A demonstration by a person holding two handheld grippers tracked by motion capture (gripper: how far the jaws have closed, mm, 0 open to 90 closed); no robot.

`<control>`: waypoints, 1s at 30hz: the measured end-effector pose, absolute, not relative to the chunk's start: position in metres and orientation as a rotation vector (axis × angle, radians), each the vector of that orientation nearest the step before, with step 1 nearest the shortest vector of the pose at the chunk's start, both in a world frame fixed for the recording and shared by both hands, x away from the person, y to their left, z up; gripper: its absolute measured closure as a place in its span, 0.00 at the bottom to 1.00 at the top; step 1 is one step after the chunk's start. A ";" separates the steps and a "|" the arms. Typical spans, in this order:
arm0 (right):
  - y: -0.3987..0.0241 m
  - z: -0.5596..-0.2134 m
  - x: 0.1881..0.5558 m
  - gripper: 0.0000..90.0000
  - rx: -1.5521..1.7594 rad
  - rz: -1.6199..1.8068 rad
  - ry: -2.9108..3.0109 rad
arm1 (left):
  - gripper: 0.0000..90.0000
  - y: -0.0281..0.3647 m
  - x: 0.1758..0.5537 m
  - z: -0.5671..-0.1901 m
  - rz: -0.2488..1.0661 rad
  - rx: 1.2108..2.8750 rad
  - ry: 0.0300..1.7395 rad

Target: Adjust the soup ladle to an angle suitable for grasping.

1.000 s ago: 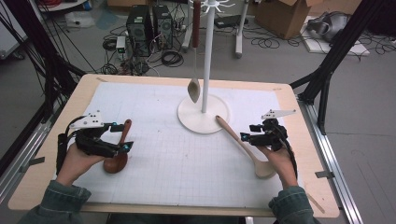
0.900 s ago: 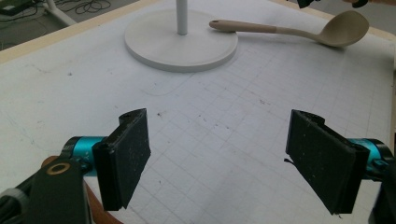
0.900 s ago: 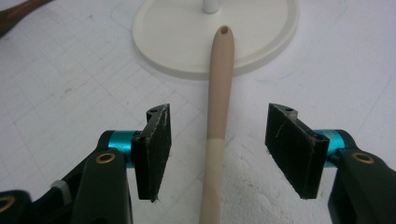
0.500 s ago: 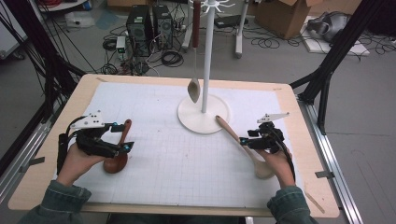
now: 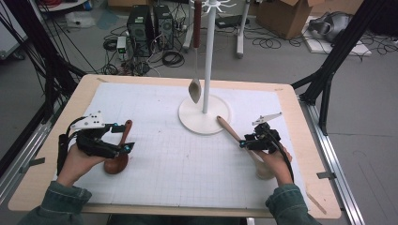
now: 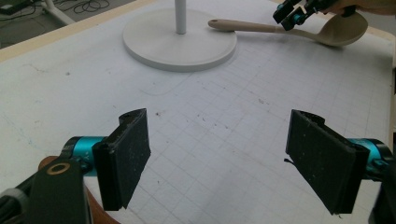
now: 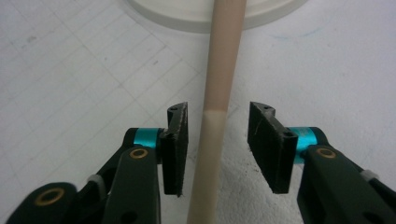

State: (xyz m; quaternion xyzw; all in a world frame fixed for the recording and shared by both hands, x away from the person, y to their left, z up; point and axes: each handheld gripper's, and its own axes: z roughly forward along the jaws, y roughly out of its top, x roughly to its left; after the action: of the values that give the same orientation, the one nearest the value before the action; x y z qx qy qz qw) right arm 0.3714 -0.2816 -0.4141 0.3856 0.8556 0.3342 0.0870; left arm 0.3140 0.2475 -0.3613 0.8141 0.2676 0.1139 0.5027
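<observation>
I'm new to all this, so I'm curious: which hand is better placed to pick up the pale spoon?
Right, I'd say. The right claw has the pale spoon handle between its jaws, which have just been closing but aren't gripping it yet. The left claw is open over bare mat beside a dark spoon.

Each black claw [image 5: 123,137] has teal collars, brass rivets, grey top plate; sleeves [image 5: 61,204] are green.

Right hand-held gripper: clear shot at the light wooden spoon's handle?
Likely yes. The right hand-held gripper has just been closing with the light wooden spoon handle between its pads, gaps on both sides, nothing blocking.
</observation>
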 end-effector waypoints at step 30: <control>-0.275 -0.425 0.377 0.81 1.136 0.887 2.667 | 0.25 0.246 0.314 -0.362 0.268 1.973 0.642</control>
State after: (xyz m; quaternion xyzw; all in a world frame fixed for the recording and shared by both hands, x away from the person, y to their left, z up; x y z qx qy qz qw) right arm 0.3774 -0.2751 -0.4254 0.3742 0.8784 0.2920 0.0553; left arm 0.3141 0.2459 -0.3619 0.8162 0.2655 0.1108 0.5010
